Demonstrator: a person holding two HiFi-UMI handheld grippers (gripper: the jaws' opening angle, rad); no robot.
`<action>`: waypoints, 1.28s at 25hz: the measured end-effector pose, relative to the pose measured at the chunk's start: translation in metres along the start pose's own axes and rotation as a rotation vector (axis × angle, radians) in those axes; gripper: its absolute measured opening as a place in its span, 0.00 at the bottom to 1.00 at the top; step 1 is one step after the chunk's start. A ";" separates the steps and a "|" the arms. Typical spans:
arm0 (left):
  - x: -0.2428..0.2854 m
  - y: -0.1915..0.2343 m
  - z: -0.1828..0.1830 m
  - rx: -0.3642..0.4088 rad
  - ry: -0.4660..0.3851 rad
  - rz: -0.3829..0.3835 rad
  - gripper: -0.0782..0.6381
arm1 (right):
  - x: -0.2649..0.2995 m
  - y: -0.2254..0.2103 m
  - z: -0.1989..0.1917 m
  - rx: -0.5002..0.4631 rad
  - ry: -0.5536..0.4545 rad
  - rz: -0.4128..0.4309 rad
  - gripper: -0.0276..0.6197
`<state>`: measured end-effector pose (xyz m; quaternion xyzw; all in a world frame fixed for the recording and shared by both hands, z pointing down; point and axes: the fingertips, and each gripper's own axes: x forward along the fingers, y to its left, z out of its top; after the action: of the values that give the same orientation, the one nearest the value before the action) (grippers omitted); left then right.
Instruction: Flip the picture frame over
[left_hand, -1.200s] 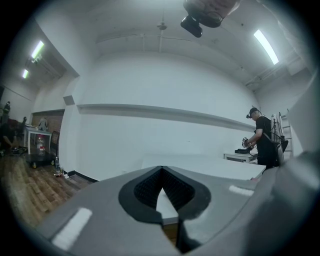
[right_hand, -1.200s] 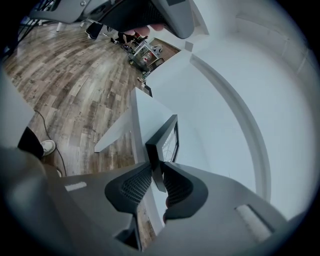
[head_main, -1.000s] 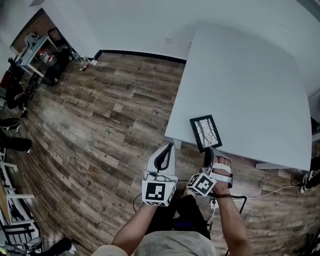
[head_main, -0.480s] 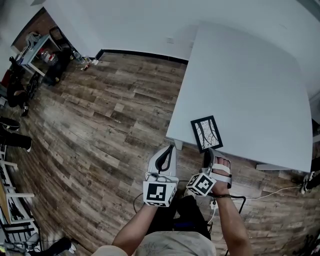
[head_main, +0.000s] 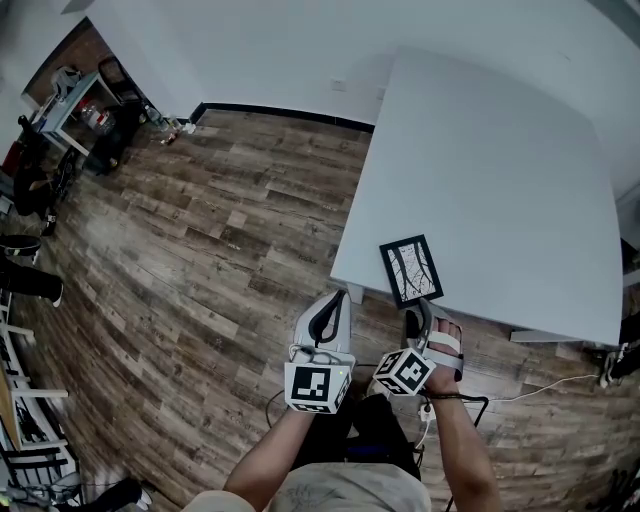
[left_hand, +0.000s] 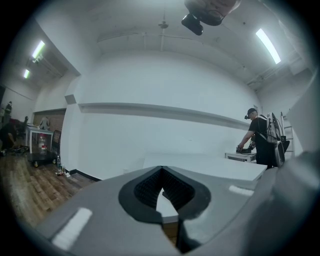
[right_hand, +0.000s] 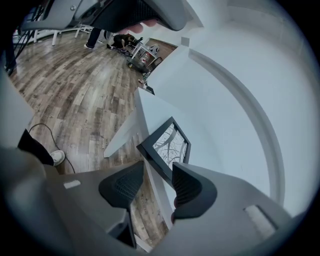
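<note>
The picture frame (head_main: 411, 270), black-edged with a branch drawing facing up, lies flat on the white table (head_main: 500, 150) at its near edge. My right gripper (head_main: 420, 315) sits just below that edge and is open. In the right gripper view the frame (right_hand: 170, 142) has its near corner reaching in between the right gripper's (right_hand: 157, 170) spread pads; these jaws have just been opening and do not press on the frame. My left gripper (head_main: 343, 297) hovers left of the frame, off the table corner, shut with nothing in it; its tips (left_hand: 161, 170) meet.
Wooden floor (head_main: 200, 240) lies left of and below the table. A cable with a white plug (right_hand: 55, 157) runs on the floor by my feet. Carts and clutter (head_main: 80, 110) stand far left. A person (left_hand: 260, 137) works at another table far off.
The right gripper's jaws look wider apart and sit slightly further back from the frame's near edge. The frame and the left gripper have stayed where they were.
</note>
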<state>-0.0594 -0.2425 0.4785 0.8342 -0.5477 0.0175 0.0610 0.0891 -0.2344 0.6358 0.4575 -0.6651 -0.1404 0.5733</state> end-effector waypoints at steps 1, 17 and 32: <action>0.001 0.000 0.001 0.001 -0.002 0.000 0.11 | -0.002 -0.003 0.000 0.016 -0.006 -0.002 0.36; 0.003 0.005 0.048 0.016 -0.069 -0.008 0.11 | -0.077 -0.106 0.014 0.648 -0.264 -0.004 0.30; -0.018 0.011 0.086 0.008 -0.023 0.000 0.11 | -0.153 -0.196 0.015 1.010 -0.608 -0.057 0.10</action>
<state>-0.0797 -0.2410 0.3927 0.8346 -0.5484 0.0098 0.0513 0.1520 -0.2279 0.3952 0.6307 -0.7715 0.0533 0.0638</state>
